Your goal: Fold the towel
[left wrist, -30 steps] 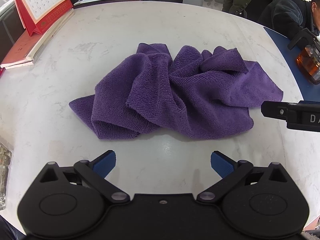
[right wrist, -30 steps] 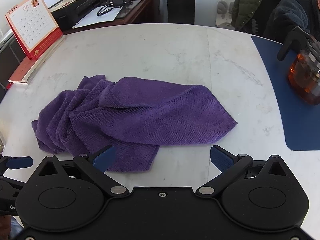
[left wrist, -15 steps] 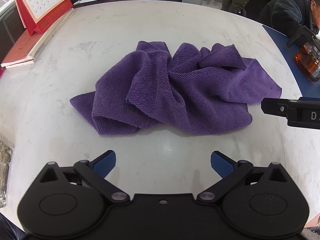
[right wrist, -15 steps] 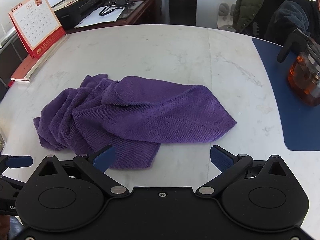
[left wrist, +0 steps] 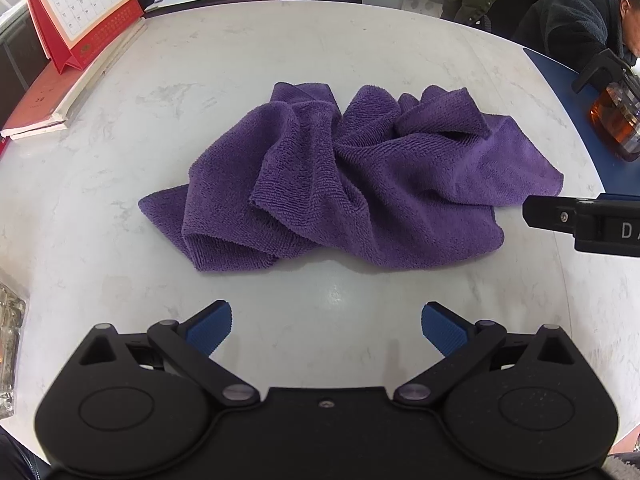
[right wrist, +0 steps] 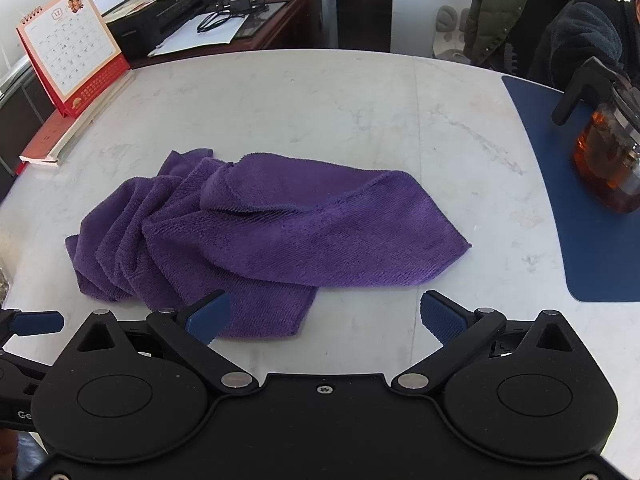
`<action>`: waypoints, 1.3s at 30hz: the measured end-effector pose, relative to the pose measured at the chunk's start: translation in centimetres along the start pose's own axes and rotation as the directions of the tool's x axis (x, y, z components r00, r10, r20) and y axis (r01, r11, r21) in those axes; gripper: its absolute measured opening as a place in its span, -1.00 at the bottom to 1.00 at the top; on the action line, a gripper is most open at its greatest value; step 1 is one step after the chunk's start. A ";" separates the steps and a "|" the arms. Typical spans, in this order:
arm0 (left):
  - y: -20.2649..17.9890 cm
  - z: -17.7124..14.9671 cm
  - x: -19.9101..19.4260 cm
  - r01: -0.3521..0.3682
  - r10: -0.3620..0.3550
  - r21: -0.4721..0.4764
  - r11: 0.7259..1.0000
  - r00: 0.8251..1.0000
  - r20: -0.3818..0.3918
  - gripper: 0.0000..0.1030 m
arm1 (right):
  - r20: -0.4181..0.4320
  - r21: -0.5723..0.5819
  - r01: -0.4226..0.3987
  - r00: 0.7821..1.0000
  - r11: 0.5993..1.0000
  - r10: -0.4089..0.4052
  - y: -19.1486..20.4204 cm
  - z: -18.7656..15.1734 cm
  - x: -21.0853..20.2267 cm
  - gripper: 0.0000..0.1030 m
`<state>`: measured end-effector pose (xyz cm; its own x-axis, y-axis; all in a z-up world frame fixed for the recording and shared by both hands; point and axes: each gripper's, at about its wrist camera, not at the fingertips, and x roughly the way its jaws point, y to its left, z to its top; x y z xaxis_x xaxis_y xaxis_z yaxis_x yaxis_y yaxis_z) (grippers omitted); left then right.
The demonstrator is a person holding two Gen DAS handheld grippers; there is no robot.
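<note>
- Left wrist view: the left gripper [left wrist: 326, 322] is spread wide with nothing between its blue pads [left wrist: 210, 326], held over bare table [left wrist: 100, 184] just short of the towel [left wrist: 352, 184].
- The purple towel lies crumpled in the middle of the white table, bunched into ridges, one corner trailing toward the left.
- A black part of the right gripper [left wrist: 580, 224] juts in from the right edge, just beside the towel's right end.
- A red calendar [left wrist: 80, 8] stands at the far left; a teapot [left wrist: 616, 116] sits on a blue mat [left wrist: 600, 152] at the right.
- Right wrist view: the right gripper [right wrist: 324, 316] is also released and empty. Its left pad [right wrist: 208, 316] overlaps the towel's [right wrist: 280, 232] near edge in the picture; contact cannot be told.
- The towel is flatter on this side, a smooth flap ending in a corner at the right.
- The teapot [right wrist: 608, 160] stands on the mat [right wrist: 580, 240], well apart from the towel; the calendar [right wrist: 72, 48] is at the far left.
</note>
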<state>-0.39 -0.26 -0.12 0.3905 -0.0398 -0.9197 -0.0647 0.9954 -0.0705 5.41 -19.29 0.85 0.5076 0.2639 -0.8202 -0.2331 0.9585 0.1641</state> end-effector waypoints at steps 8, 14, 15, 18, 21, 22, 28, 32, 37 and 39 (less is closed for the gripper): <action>0.3 0.0 0.4 -0.030 0.030 0.010 0.999 1.000 -0.001 0.98 | 0.060 -0.022 -0.052 0.997 0.998 0.053 -0.6 0.6 -0.5 1.00; 2.4 0.9 -0.5 -0.057 0.057 -0.003 0.998 0.995 0.084 0.98 | 0.103 -0.040 -0.090 0.990 0.995 0.093 -1.0 1.1 -0.8 1.00; 3.1 1.2 -1.0 -0.054 0.055 -0.017 0.998 0.993 0.105 0.98 | 0.110 -0.044 -0.096 0.989 0.994 0.100 -1.1 1.1 -0.9 1.00; 4.4 2.0 -1.9 -0.043 0.049 -0.039 0.998 0.987 0.156 0.98 | 0.165 -0.069 -0.125 0.977 0.990 0.135 -1.6 1.0 -1.3 1.00; 5.7 2.6 -2.2 -0.041 0.054 -0.069 0.997 0.980 0.193 0.98 | 0.263 -0.121 -0.170 0.944 0.978 0.197 -2.3 0.8 -1.5 1.00; 6.1 2.8 -2.1 -0.044 0.059 -0.082 0.996 0.979 0.193 0.98 | 0.286 -0.134 -0.160 0.939 0.978 0.192 -2.3 0.9 -1.3 1.00; 7.3 4.7 -1.3 -0.036 0.059 -0.112 0.993 0.977 0.205 0.98 | 0.256 -0.292 -0.073 0.955 0.954 0.151 -1.0 2.8 0.5 1.00; 7.2 6.8 -0.3 -0.016 0.025 -0.042 0.999 0.972 0.233 0.98 | 0.178 -0.344 -0.145 0.960 0.928 0.216 -0.2 3.8 2.4 1.00; 7.5 9.9 1.9 0.031 -0.045 0.065 0.997 0.972 0.231 0.85 | 0.124 -0.442 -0.199 0.952 0.875 0.279 1.2 4.4 4.0 1.00; 7.8 10.9 3.3 0.064 -0.080 0.093 0.994 0.980 0.182 0.66 | 0.106 -0.497 -0.204 0.951 0.844 0.292 1.9 4.4 4.6 1.00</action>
<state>10.43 8.27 0.46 0.5552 -0.1027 -0.8254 0.0457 0.9946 -0.0930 10.99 -15.82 -0.19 0.5021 0.5422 -0.6737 -0.7123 0.7011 0.0334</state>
